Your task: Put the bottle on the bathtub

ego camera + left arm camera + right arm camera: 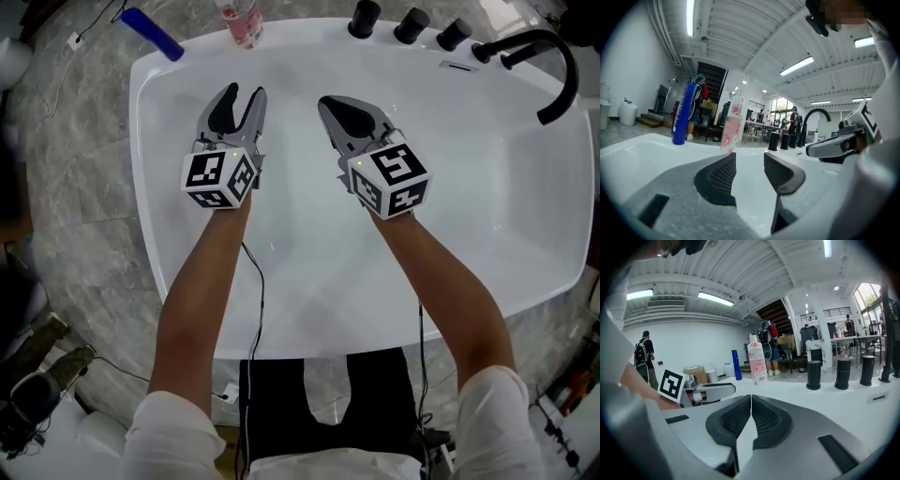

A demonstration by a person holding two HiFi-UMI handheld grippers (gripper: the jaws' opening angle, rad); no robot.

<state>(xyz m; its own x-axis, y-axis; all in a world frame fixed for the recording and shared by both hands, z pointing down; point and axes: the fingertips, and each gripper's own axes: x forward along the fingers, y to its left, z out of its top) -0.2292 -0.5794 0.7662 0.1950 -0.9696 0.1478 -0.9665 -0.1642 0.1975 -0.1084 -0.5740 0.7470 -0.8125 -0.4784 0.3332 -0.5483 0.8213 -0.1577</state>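
A clear bottle with a pink label [241,21] stands upright on the far rim of the white bathtub [139,141]. It shows ahead of both grippers, in the left gripper view [731,123] and in the right gripper view [756,359]. My left gripper [244,92] hangs over the tub's inside, short of the bottle. It is open [750,164] with nothing between its fingers. My right gripper [330,103] is beside it over the tub, shut [751,401] and empty.
A blue bottle [152,34] stands on the tub's far left corner, left of the pink one. Three black knobs [411,24] and a curved black faucet [553,56] line the far right rim. Grey marble floor surrounds the tub.
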